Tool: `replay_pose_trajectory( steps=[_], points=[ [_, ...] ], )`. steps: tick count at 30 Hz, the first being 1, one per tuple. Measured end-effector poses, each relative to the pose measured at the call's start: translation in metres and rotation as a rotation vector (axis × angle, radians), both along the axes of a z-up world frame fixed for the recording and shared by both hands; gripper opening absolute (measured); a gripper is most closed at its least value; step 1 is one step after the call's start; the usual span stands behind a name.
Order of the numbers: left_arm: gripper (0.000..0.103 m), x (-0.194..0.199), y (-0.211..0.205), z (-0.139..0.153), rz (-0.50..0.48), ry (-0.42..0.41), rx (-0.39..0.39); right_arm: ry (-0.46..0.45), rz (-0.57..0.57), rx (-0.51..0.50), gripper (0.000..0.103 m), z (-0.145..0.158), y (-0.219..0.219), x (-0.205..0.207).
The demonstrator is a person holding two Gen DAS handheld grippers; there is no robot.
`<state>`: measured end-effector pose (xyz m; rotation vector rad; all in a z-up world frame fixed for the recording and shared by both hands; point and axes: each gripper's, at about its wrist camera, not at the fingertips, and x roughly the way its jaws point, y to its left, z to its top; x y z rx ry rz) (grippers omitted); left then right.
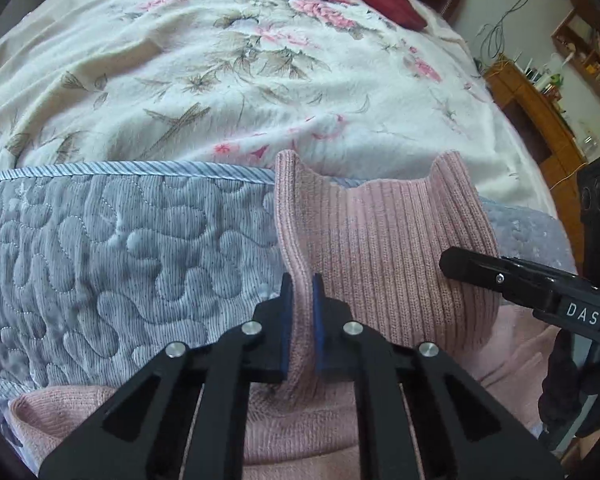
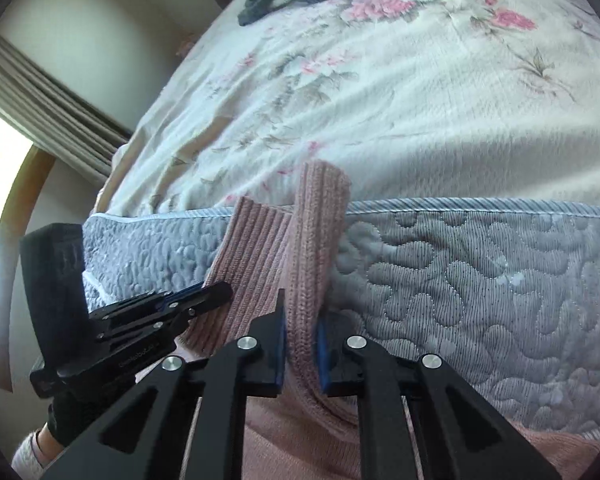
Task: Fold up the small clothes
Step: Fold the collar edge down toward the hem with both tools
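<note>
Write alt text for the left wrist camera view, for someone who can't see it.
The left gripper pinches one edge of a pink ribbed knit garment, holding it up in front of a grey quilted mattress side; the right gripper reaches in from the right against the garment's other edge. Behind lies a floral bedspread.

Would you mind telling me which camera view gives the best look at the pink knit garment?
The left wrist view: the pink knit garment faces the camera as a broad ribbed panel, held between the left gripper and the right gripper. The right wrist view shows it mostly edge-on, a narrow strip in the right gripper.
</note>
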<state>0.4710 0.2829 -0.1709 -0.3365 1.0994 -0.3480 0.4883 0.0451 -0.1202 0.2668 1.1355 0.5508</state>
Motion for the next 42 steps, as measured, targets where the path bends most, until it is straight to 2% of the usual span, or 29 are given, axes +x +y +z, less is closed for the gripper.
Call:
replay_pose_trajectory(
  steps=[4, 6, 12, 15, 19, 22, 25, 26, 28, 31, 34, 36, 37, 38, 39, 40, 42],
  points=[
    [0.007, -0.036, 0.012, 0.031, -0.036, -0.101, -0.071, -0.078, 0.073, 0.025, 0.012, 0.027, -0.004, -0.034],
    [0.007, -0.055, 0.016, 0.042, -0.058, -0.142, -0.078, -0.121, 0.109, 0.011, 0.012, 0.038, -0.004, -0.052],
    [0.007, -0.112, 0.029, 0.048, -0.106, -0.178, -0.113, -0.179, 0.187, -0.031, 0.012, 0.044, -0.005, -0.107],
    [0.008, -0.139, 0.030, 0.040, -0.140, -0.170, -0.109, -0.184, 0.224, -0.087, 0.014, 0.036, -0.008, -0.139],
    [0.009, -0.175, 0.033, 0.023, -0.180, -0.122, -0.098, -0.142, 0.257, -0.118, 0.024, 0.021, -0.016, -0.172],
    [0.009, -0.197, 0.042, 0.009, -0.176, -0.064, -0.148, -0.093, 0.281, -0.123, 0.026, 0.013, -0.028, -0.195],
    [0.013, -0.212, 0.054, 0.003, -0.149, -0.027, -0.230, -0.047, 0.255, -0.062, 0.032, 0.013, -0.044, -0.208],
    [0.014, -0.212, 0.057, 0.002, -0.136, -0.018, -0.252, -0.034, 0.232, -0.032, 0.034, 0.015, -0.049, -0.208],
    [0.024, -0.206, 0.058, 0.002, -0.101, -0.006, -0.273, 0.003, 0.177, 0.033, 0.044, 0.017, -0.055, -0.198],
    [0.035, -0.182, 0.055, -0.002, -0.049, 0.034, -0.318, 0.054, 0.091, 0.064, 0.046, 0.012, -0.055, -0.170],
    [0.035, -0.154, 0.047, -0.012, -0.008, 0.087, -0.323, 0.118, 0.028, 0.053, 0.046, -0.006, -0.049, -0.140],
    [0.029, -0.135, 0.043, -0.024, 0.022, 0.128, -0.321, 0.158, 0.006, 0.035, 0.046, -0.022, -0.043, -0.124],
    [0.019, -0.129, 0.043, -0.030, 0.036, 0.140, -0.323, 0.176, 0.001, 0.034, 0.043, -0.029, -0.040, -0.117],
    [0.013, -0.122, 0.042, -0.034, 0.045, 0.144, -0.325, 0.188, 0.002, 0.041, 0.037, -0.035, -0.038, -0.112],
    [0.009, -0.118, 0.042, -0.036, 0.053, 0.143, -0.320, 0.184, 0.004, 0.047, 0.022, -0.037, -0.036, -0.107],
    [0.008, -0.113, 0.042, -0.036, 0.060, 0.139, -0.323, 0.168, 0.006, 0.044, 0.013, -0.036, -0.034, -0.104],
    [0.007, -0.107, 0.043, -0.031, 0.063, 0.094, -0.331, 0.122, -0.003, 0.059, 0.011, -0.030, -0.036, -0.096]
  ],
)
